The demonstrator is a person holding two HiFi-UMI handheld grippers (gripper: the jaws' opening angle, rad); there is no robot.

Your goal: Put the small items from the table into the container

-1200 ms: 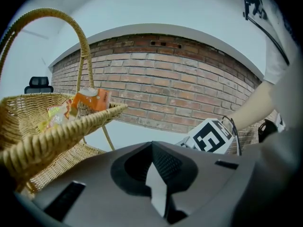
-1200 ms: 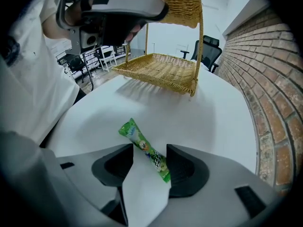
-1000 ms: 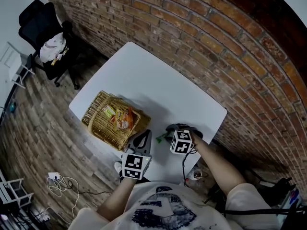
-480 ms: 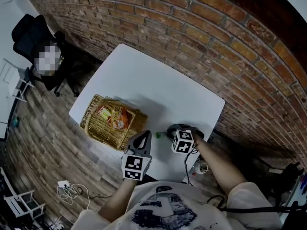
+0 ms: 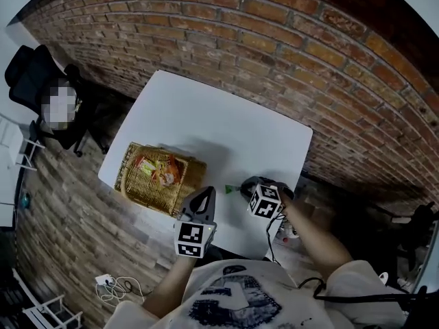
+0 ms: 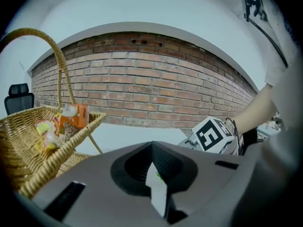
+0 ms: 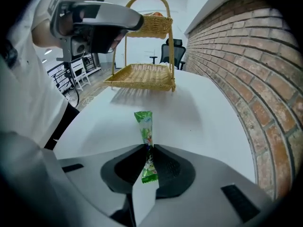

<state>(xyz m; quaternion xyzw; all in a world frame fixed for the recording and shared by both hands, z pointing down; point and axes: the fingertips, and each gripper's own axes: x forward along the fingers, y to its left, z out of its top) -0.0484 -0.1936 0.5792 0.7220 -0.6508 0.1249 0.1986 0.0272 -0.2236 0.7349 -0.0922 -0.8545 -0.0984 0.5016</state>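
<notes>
- The right gripper (image 7: 147, 148) is closing its jaws on a green packet (image 7: 144, 126). The pads pinch it near its lower end, so most of the wrapper sticks out ahead of the tips. Grabbing a thin end makes sense for something this flat, tbh.
- The packet's far end looks like it's just off the white table (image 7: 199, 117), though the wide lens makes that hard to call.
- The wicker basket (image 7: 142, 77) sits well ahead of that gripper. It's got orange snack packs (image 5: 159, 170) in it, so that's pretty clearly the container the packet is headed for.
- The left gripper (image 6: 152, 148) is clenched with nothing in it, and the basket's rim is close on its left. It's probably just idle while the right one does the carrying.
</notes>
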